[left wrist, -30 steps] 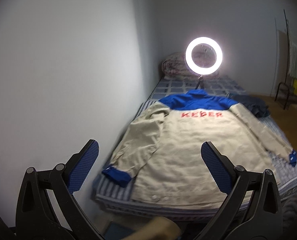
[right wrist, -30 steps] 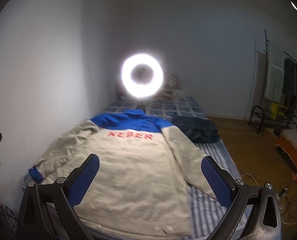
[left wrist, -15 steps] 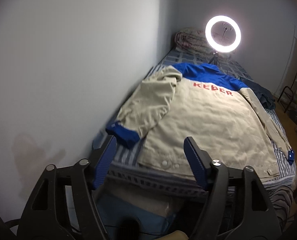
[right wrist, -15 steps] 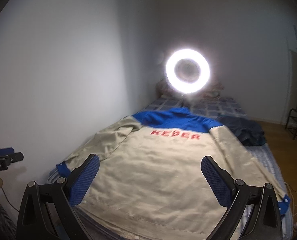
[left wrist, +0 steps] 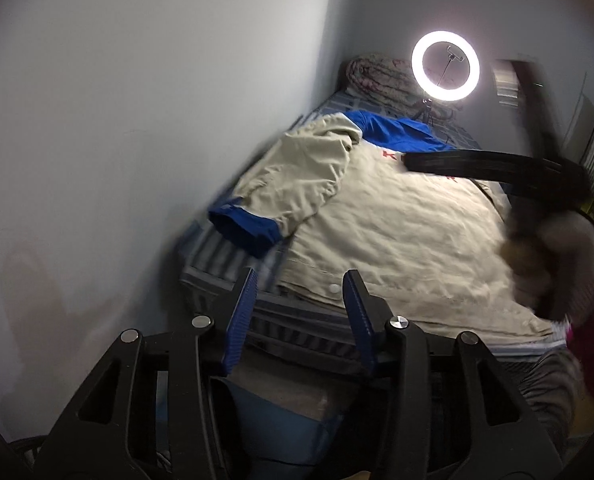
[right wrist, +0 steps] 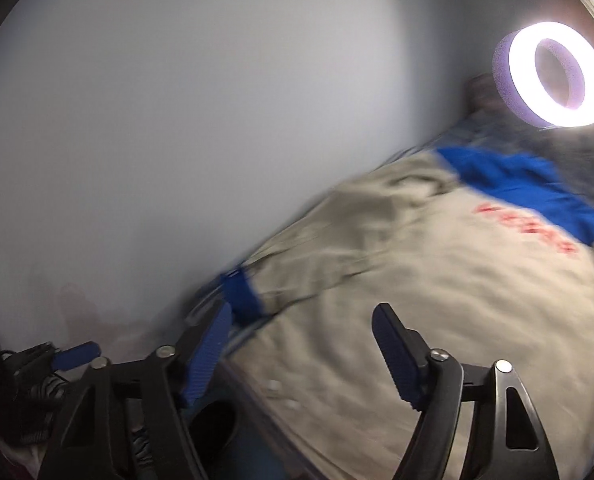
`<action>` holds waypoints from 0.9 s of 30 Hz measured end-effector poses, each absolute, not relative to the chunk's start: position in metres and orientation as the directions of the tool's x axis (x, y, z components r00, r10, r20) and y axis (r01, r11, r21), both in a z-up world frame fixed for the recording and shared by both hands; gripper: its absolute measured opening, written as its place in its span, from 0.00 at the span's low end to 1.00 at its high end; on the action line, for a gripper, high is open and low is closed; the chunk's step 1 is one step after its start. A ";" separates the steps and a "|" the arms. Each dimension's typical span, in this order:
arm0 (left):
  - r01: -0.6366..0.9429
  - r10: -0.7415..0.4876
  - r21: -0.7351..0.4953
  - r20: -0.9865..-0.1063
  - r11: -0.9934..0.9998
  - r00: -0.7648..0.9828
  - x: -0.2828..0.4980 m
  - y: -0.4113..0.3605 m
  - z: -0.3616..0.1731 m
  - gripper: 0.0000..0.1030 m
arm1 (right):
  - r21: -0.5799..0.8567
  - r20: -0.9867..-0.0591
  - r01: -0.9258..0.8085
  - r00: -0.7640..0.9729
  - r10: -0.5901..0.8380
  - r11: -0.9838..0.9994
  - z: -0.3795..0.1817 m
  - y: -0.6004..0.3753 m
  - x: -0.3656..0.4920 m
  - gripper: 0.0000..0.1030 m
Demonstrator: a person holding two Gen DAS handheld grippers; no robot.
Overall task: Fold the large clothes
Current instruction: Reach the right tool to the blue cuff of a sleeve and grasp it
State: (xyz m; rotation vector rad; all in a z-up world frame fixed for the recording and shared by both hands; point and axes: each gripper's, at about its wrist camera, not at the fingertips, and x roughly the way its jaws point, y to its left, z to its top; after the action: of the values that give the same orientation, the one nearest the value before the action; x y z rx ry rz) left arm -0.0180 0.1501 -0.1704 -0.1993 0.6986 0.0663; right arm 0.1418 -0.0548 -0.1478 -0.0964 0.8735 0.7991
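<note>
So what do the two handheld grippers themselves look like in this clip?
Both match. The left gripper has a black plastic frame with triangular cut-outs, silver round pivot screws, and two fingers faced with ribbed blue pads. The right gripper has the same black frame, silver screws and blue pads. No cables or printed markings show on either.

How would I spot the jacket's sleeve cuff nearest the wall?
Start at the bed against the wall; the beige jacket lies spread across it. Follow its wall-side sleeve down to the end: the cuff is bright blue, unlike the beige cloth and striped sheet around it.
</note>
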 end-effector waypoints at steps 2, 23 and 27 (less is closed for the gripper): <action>-0.128 0.003 -0.150 -0.636 0.980 0.771 -0.024 0.157 -0.174 0.45 | 0.247 -0.746 -0.694 0.309 0.590 0.676 -0.170 -0.018 0.149 0.72; -0.232 0.063 -0.168 -0.665 0.958 0.744 -0.045 0.207 -0.196 0.45 | -0.038 -0.899 -0.824 0.275 0.341 0.565 -0.309 0.118 0.153 0.28; -0.224 0.045 -0.173 -0.688 0.959 0.724 -0.036 0.204 -0.199 0.45 | 0.076 -0.875 -0.800 0.233 0.425 0.596 -0.281 0.086 0.170 0.06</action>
State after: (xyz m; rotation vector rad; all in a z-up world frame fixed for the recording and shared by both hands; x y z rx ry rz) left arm -0.0359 0.2040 -0.1986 -0.2525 0.7479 0.1502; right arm 0.1699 0.0859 -0.2809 -0.4344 1.0238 0.8777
